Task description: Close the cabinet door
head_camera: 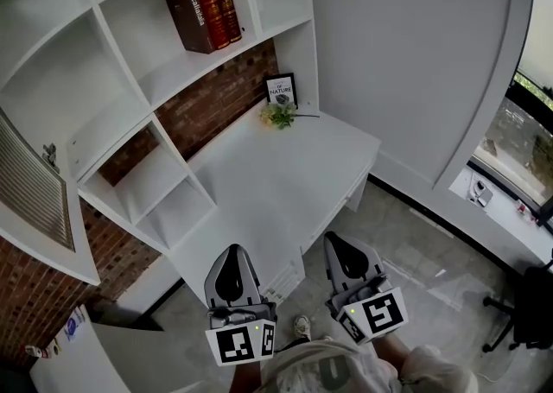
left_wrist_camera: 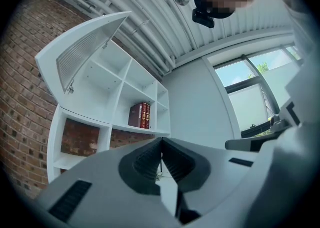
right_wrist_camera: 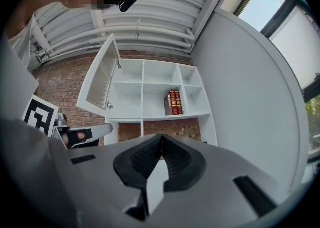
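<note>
The head view looks steeply down from overhead onto the white desk (head_camera: pixel 285 175) and shelf unit (head_camera: pixel 52 72). Both gripper views sit low and well back, tilted slightly upward (ceiling included), and share the red books (left_wrist_camera: pixel 141 115) and raised cabinet door (right_wrist_camera: pixel 102 79).

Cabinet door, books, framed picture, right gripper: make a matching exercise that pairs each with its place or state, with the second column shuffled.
Things
1. cabinet door
2. books
3. framed picture
4. right gripper

Places or states
A. on the desk, against the brick wall
B. jaws together, nothing between them
C. swung open
D. in a shelf compartment

Pairs: 1-C, 2-D, 3-A, 4-B
</note>
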